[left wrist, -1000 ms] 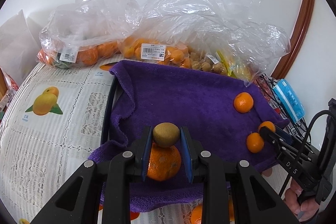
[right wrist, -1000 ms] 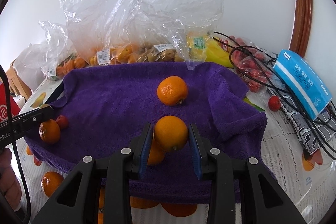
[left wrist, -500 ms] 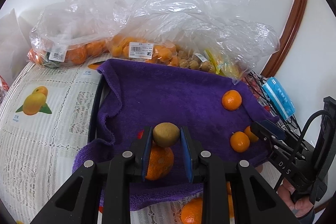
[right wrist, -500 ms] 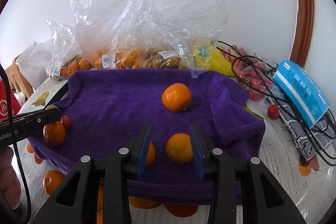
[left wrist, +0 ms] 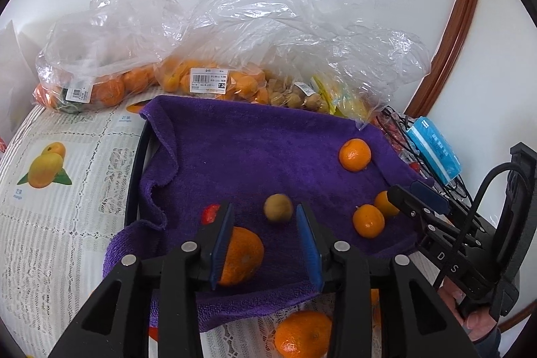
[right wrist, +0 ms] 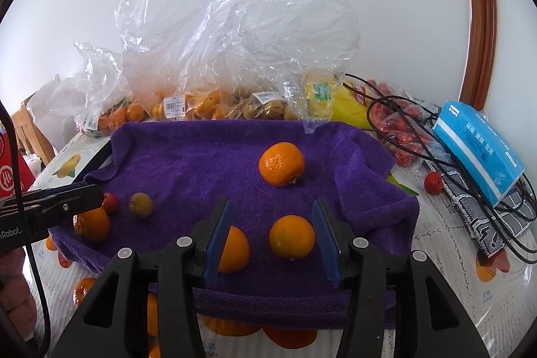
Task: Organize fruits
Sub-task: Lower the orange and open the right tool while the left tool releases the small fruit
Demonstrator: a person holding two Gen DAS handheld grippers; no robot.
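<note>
Brownish kiwi (left wrist: 278, 207) loose between splayed left tongs (left wrist: 265, 244), on purple towel (left wrist: 255, 150)

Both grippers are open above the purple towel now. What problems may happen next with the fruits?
1. The kiwi looks blurred between the open fingers of the left gripper, so it may be rolling and could drift across the purple towel.
2. Two oranges lie near the towel's front edge under the open right gripper; a nudge might push one off.
</note>
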